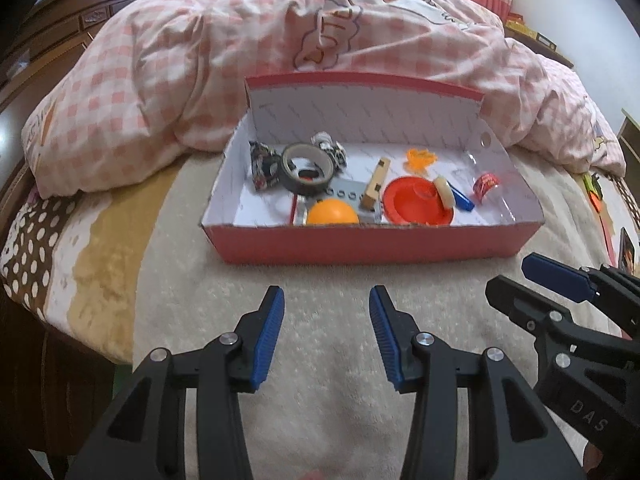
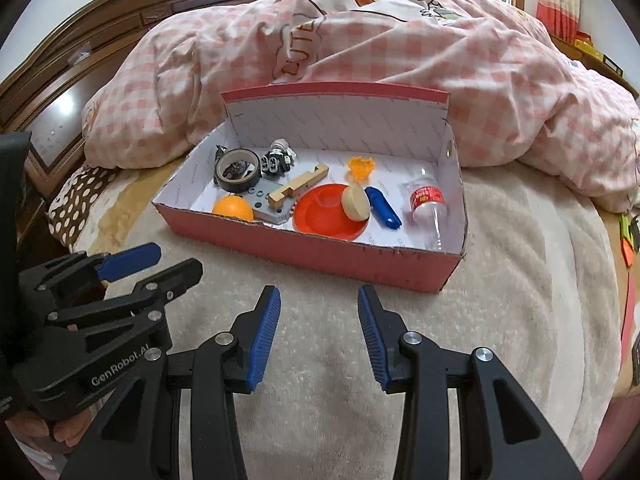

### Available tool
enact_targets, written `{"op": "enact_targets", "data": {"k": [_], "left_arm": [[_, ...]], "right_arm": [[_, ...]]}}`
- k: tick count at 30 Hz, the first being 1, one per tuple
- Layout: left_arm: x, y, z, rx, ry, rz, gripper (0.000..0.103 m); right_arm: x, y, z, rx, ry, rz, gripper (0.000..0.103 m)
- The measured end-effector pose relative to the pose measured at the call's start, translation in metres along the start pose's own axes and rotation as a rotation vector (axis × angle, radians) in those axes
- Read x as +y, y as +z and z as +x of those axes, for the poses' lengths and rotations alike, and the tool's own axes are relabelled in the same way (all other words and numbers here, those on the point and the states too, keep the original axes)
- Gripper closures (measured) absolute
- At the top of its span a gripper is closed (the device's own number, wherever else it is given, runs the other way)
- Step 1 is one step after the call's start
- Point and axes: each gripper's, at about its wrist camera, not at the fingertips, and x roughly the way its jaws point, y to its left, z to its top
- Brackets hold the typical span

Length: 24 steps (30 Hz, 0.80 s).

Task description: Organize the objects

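A red cardboard box (image 1: 360, 246) (image 2: 320, 254) lies open on the bed, its lid standing up behind. Inside are a roll of dark tape (image 1: 307, 172) (image 2: 237, 176), an orange ball (image 1: 332, 213) (image 2: 233, 208), a red plastic dish (image 1: 418, 200) (image 2: 324, 210), a wooden block (image 1: 376, 184) (image 2: 298, 186), a blue piece (image 2: 383, 208), a small clear bottle with a red label (image 2: 427, 200) (image 1: 486, 184) and several other bits. My left gripper (image 1: 327, 300) (image 2: 178, 264) hovers open over the blanket short of the box. My right gripper (image 2: 319, 298) (image 1: 516, 276) is open beside it, also empty.
A cream fleece blanket (image 1: 320, 360) (image 2: 520, 280) covers the bed in front of the box. A bunched pink checked quilt (image 1: 200, 60) (image 2: 440, 48) rises right behind it. A dark wooden headboard (image 2: 100, 40) stands at the left. Small orange and green items (image 2: 628, 240) lie at the bed's right edge.
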Motion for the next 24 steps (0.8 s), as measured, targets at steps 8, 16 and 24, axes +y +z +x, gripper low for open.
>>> {"op": "enact_targets", "data": {"k": [8,16,24], "left_arm": [[-0.001,-0.001,0.003,0.007,-0.012,0.0,0.059],[0.0,-0.001,0.005,0.014,-0.006,-0.004,0.059],[0.002,-0.001,0.006,0.013,0.003,-0.008,0.059]], "right_arm": [[0.0,-0.003,0.008,0.02,0.0,0.002,0.061],[-0.001,-0.004,0.01,0.029,0.003,0.009,0.061],[-0.001,-0.005,0.013,0.034,0.003,0.01,0.061]]}}
